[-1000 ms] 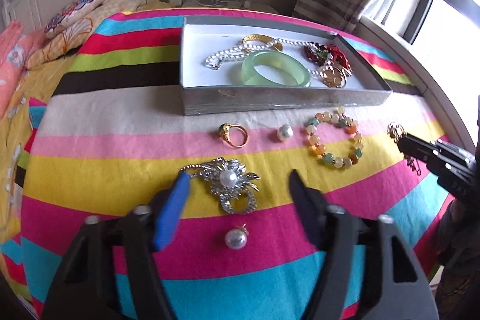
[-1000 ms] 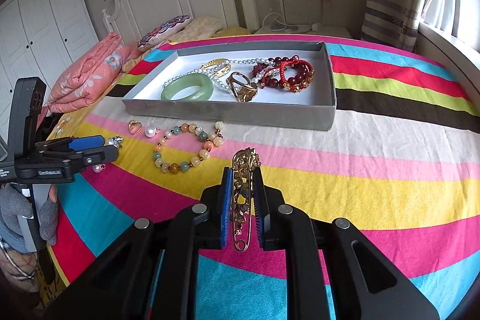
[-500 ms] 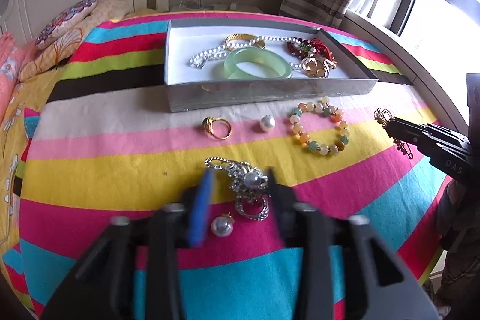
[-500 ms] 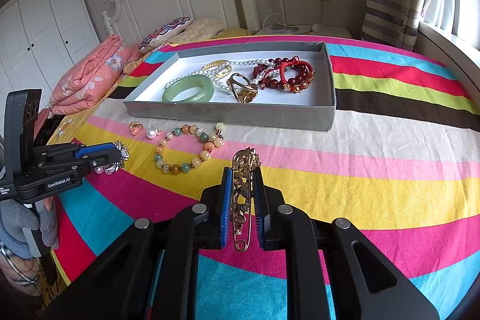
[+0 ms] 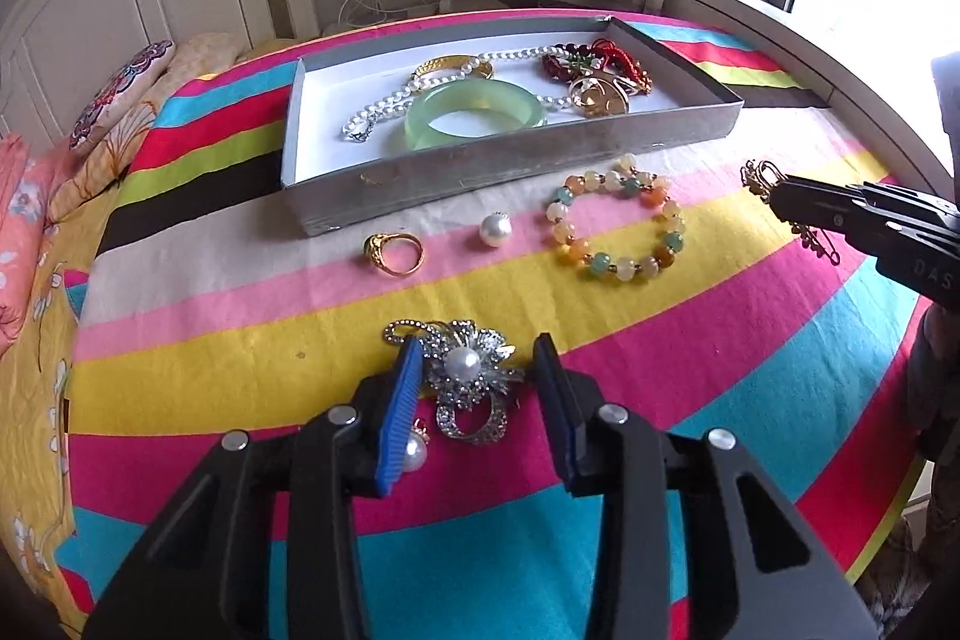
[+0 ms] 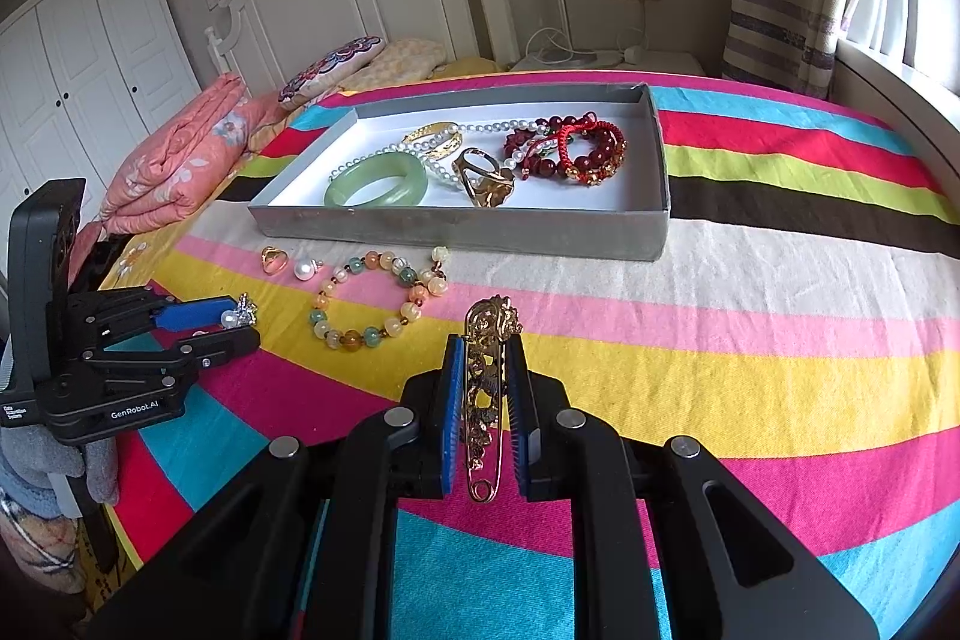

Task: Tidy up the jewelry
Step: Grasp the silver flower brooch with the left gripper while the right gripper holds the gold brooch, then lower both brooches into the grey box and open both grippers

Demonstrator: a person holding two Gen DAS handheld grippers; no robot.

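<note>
A silver flower brooch with a pearl centre point(image 5: 465, 376) lies on the striped bedspread between the fingers of my left gripper point(image 5: 477, 358), which is open around it and close to its sides. A pearl earring point(image 5: 414, 451) lies just beside the left finger. My right gripper point(image 6: 485, 346) is shut on a gold pin brooch point(image 6: 487, 382), held above the bedspread; it also shows in the left wrist view point(image 5: 774, 196). The grey box point(image 5: 516, 160) holds a jade bangle point(image 5: 474, 112), pearl necklace and red beads.
A gold ring point(image 5: 393, 250), a loose pearl point(image 5: 495, 227) and a coloured bead bracelet point(image 5: 618, 226) lie on the bedspread in front of the box. Pillows point(image 6: 336, 67) and a folded pink quilt point(image 6: 180, 154) sit at the bed's head. A window ledge runs on the right.
My left gripper has moved forward and down over the silver brooch, its fingers narrowing around it. The right gripper keeps hold of the gold pin brooch and barely moves.
</note>
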